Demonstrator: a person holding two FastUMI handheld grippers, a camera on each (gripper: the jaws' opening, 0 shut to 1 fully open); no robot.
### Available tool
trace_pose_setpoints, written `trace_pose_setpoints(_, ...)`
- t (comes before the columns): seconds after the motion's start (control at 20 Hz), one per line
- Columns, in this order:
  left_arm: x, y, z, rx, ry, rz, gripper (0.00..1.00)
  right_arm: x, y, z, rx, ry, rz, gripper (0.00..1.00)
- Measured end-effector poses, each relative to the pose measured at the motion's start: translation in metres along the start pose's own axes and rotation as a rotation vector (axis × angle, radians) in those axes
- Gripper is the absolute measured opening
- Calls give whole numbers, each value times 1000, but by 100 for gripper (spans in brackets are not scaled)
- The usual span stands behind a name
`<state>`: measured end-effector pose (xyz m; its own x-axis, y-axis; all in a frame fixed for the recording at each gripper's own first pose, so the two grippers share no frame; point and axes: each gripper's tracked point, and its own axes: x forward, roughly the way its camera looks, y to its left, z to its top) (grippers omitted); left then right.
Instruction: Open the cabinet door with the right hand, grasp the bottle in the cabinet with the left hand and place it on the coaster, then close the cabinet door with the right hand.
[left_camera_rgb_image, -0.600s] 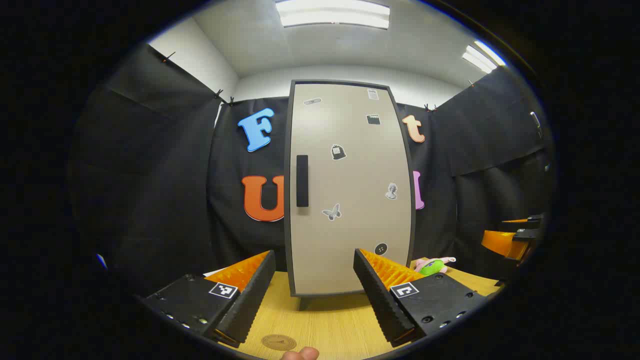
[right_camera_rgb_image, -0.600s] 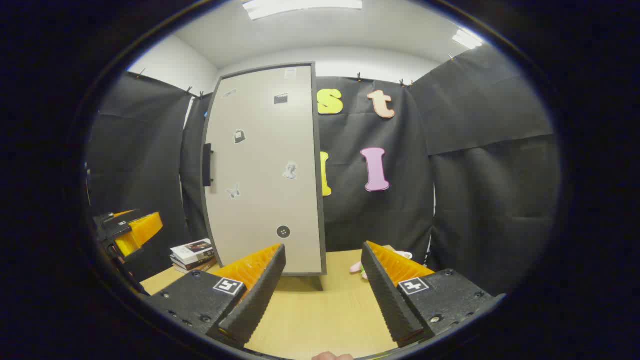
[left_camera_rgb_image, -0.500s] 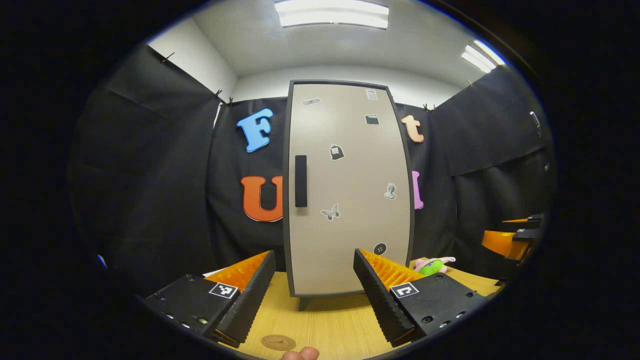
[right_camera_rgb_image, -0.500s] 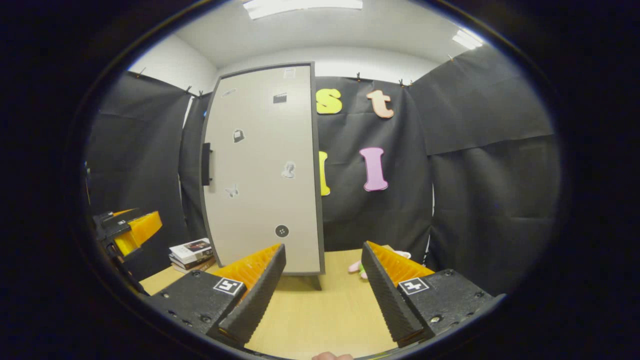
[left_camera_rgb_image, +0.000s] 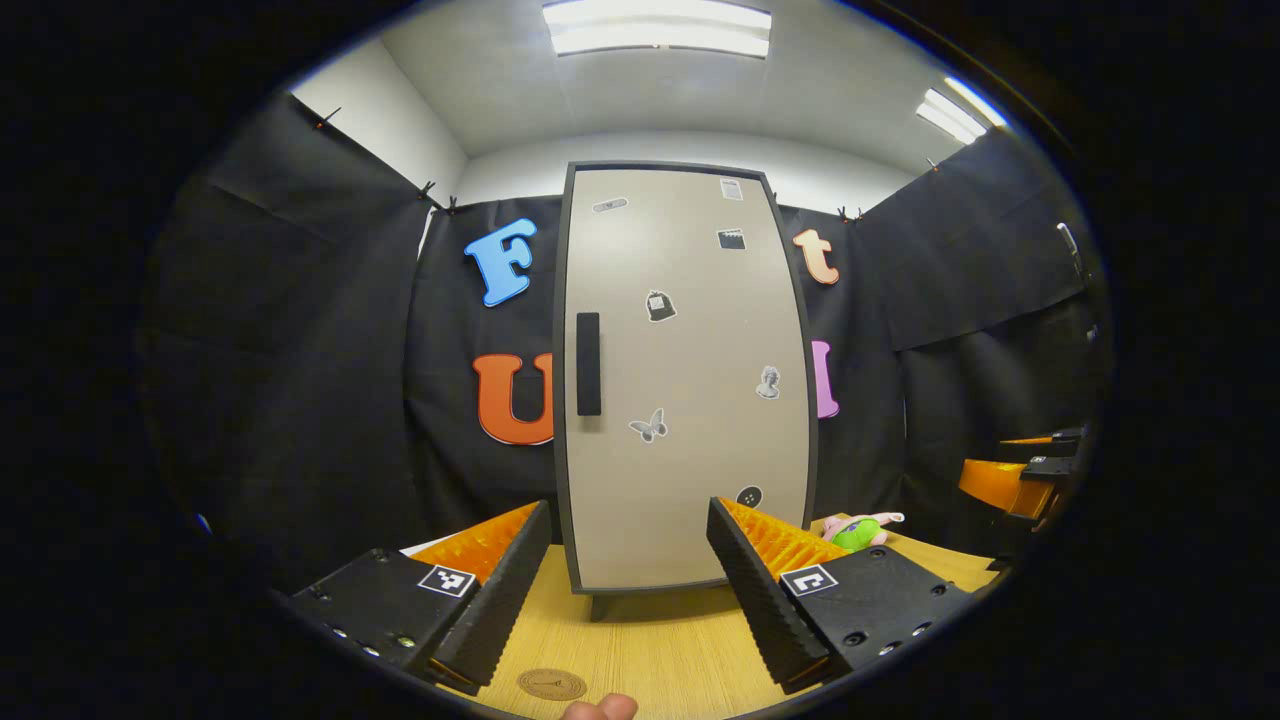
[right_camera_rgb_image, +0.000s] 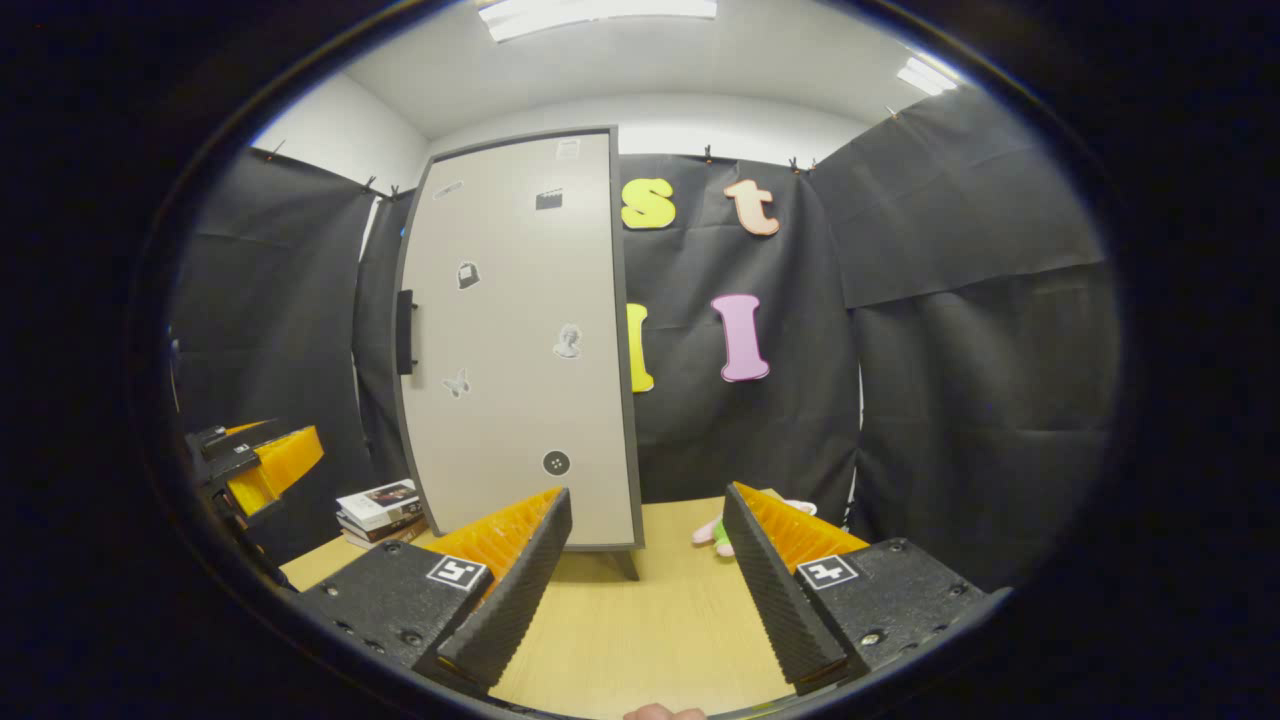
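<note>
1. Two hand-held grippers, left (left_camera_rgb_image: 628, 590) and right (right_camera_rgb_image: 645, 585), hang released above the worktop (left_camera_rgb_image: 650, 650).
2. Both views have drifted slightly; the cabinet (left_camera_rgb_image: 680, 380) sits further left.
3. Door is shut, bottle hidden inside, coaster (left_camera_rgb_image: 552, 684) near; opening isn't begun.

Both cameras sit low over the worktop (left_camera_rgb_image: 650, 650), facing the shut cabinet (left_camera_rgb_image: 680, 400): the left gripper view squarely, the right gripper view obliquely.
</note>
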<state>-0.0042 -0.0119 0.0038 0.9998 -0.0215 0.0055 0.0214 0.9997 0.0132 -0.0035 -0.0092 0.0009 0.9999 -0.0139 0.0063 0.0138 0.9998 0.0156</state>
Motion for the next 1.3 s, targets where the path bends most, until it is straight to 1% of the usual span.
trace_pose_setpoints(0.6, 0, 1, 2, 6, -4, 3, 95, 0, 2, 0, 2, -1, 3, 98)
trace_pose_setpoints(1.3, -6, 2, 6, 13, -12, 17, 95, 0, 7, 4, -24, -7, 38, 98)
